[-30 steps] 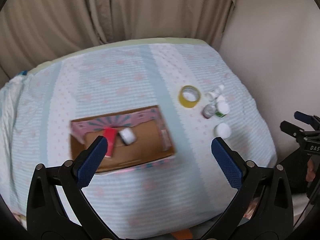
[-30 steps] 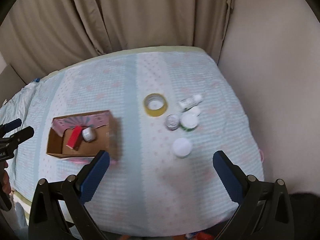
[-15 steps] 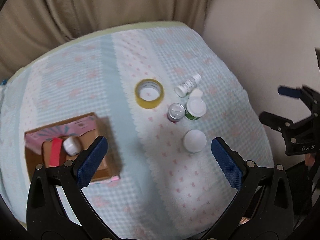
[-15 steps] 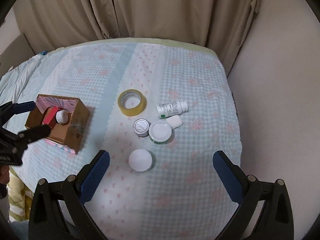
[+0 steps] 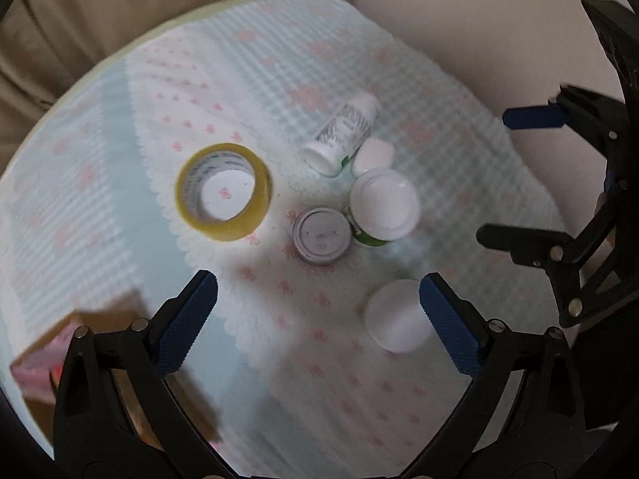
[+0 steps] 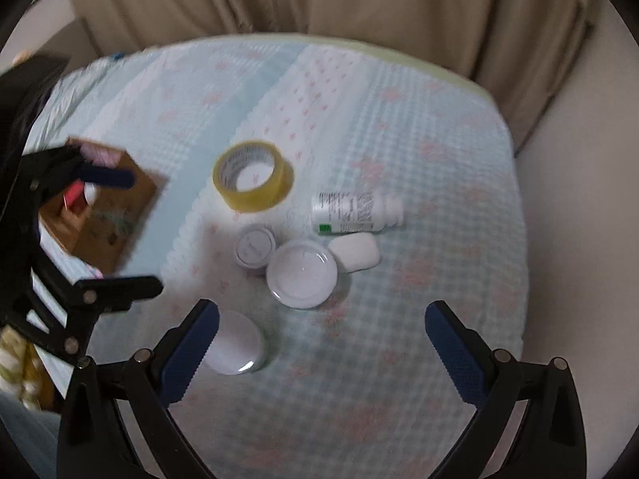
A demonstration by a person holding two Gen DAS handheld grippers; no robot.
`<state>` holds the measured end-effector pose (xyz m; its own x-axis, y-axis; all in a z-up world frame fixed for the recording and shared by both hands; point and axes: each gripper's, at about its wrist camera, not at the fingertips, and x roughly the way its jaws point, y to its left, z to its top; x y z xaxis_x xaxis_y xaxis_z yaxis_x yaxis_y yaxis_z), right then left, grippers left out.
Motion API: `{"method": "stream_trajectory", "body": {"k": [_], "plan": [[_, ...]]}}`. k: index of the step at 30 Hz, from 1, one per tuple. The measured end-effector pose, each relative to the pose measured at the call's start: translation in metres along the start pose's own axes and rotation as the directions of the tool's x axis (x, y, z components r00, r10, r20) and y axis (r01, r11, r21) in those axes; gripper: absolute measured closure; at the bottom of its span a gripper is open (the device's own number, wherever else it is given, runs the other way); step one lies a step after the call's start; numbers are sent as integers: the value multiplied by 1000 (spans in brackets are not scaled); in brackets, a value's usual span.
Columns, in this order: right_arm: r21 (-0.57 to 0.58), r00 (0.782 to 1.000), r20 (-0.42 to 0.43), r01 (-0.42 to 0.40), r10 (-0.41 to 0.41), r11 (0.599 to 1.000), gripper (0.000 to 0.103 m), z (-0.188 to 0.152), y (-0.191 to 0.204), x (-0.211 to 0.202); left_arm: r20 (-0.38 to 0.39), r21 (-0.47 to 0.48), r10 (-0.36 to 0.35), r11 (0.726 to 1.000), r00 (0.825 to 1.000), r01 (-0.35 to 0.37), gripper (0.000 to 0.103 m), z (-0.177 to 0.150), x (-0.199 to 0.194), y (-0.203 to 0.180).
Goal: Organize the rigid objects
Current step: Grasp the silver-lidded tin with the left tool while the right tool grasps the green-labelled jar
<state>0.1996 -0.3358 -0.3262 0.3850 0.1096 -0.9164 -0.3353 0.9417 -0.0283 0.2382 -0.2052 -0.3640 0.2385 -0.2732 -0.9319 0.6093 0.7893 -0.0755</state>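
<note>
Both grippers hang above the bed with jaws wide apart and empty: the left gripper (image 5: pixel 318 307) and the right gripper (image 6: pixel 321 335). The yellow tape roll (image 6: pixel 252 181) lies flat on the checked bedspread (image 6: pixel 439 167). Right of it lies a white bottle (image 6: pixel 353 212) on its side; left of it stands a cardboard box (image 6: pixel 108 215); near it stand three white-lidded jars (image 6: pixel 301 273)
</note>
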Motion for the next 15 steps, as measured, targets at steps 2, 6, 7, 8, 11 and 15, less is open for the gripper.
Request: {"method": "stream_trajectory", "body": {"k": [2,6,7,8,11,15], "plan": [[-52,999,-35,-3,1,999,0,-2,0,25,-32,32,-12,999,999,13,9,4,29,3],[-175,998,-67,-25,13,984,4,-8,5,67,-70,117,-3,993,998,11,13,8,69,-1],[-194,998,-68,-29,16,981,5,-8,6,72,-78,143,-1,990,997,12,13,9,78,-3],[-219,998,-66,-36,22,975,5,-9,7,80,-88,170,1,985,996,14,13,9,87,-5],[-283,997,-67,-67,50,957,6,-10,10,99,-117,239,8,971,993,21,14,11,107,-9],[-428,996,-75,-76,48,900,18,-11,20,120,-123,296,-4,954,992,41,19,15,121,-12]]}}
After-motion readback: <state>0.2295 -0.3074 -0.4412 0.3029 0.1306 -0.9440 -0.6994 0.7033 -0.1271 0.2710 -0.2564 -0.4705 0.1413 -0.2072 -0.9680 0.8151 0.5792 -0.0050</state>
